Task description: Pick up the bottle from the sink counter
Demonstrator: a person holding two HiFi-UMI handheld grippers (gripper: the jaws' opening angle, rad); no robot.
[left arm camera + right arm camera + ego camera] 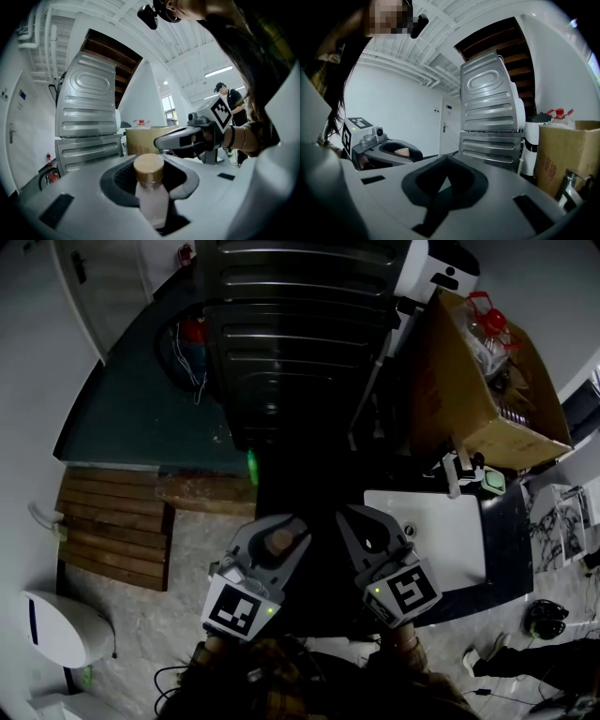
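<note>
- Left claw (151,171) is clamped on the bottle (152,199), which stands upright and well apart from the sink counter (503,531).
- Right claw (448,178) is together, with nothing in it.
- I judge the pick-up is made; the next move calls only for a steady grip.

The left gripper (281,524) and the right gripper (362,515) are pale grey moulded shells. Their jaws are lined with black padding. Black rectangular slots (529,213) sit in the shell just behind the jaws. Further back, each carries a white cube (406,590) printed with black square markers, with a small green light (271,611) at its edge. A little camera (377,131) rides on top. Behind the cubes come brown plaid sleeves (281,676), and one wrist wears a dark wristband (231,137).
</note>
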